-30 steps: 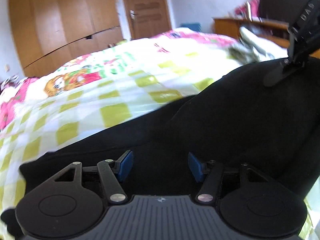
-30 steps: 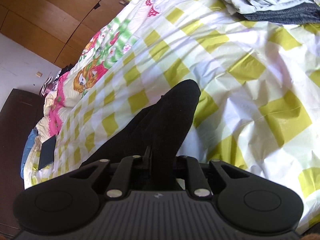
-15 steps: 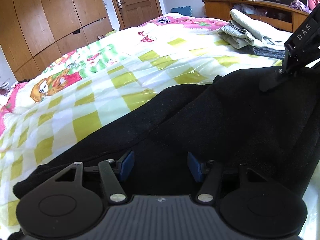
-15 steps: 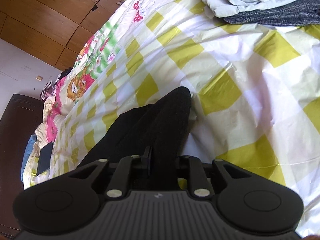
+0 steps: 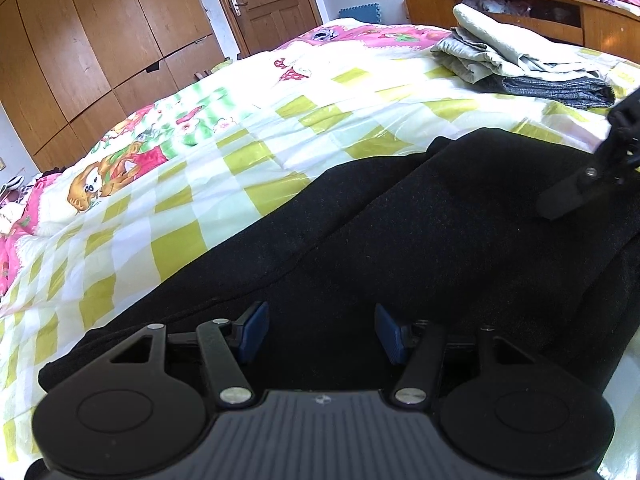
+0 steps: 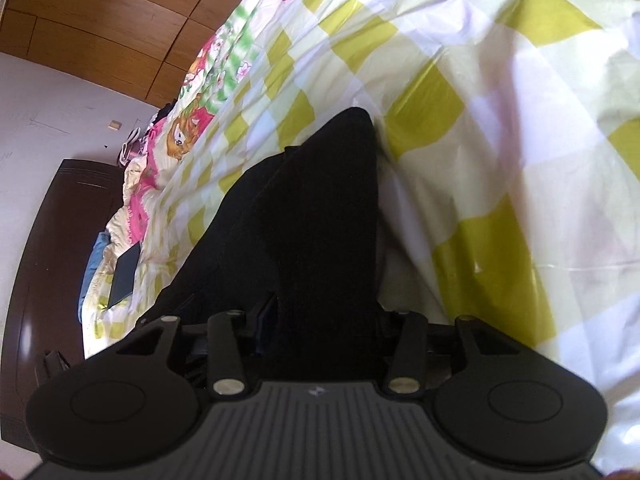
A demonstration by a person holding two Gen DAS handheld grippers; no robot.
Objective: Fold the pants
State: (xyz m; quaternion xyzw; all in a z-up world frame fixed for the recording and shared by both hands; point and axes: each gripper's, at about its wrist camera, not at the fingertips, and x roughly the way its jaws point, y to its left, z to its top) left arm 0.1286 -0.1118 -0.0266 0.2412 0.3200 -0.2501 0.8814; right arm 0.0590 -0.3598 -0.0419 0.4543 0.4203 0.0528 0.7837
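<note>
Black pants on a checked bed, both grippers low over the cloth.

The pants [image 5: 400,240] lie spread on the bed [image 5: 240,152], filling the lower right of the left wrist view; in the right wrist view they [image 6: 320,208] run up the middle as a narrow folded strip ending in a rounded tip. Only the left view shows the door [image 5: 264,0], the folded laundry [image 5: 520,68] at upper right, and the right gripper [image 5: 576,196] at the right edge on the cloth. Only the right view shows the dark headboard [image 6: 44,260] at left. The left gripper [image 5: 320,330] has its jaws released, blue pads [image 5: 252,330] apart with cloth between and below them. The right gripper's [image 6: 324,320] jaws have just been opening, with a fold of pants between them; grip cannot be told.
</note>
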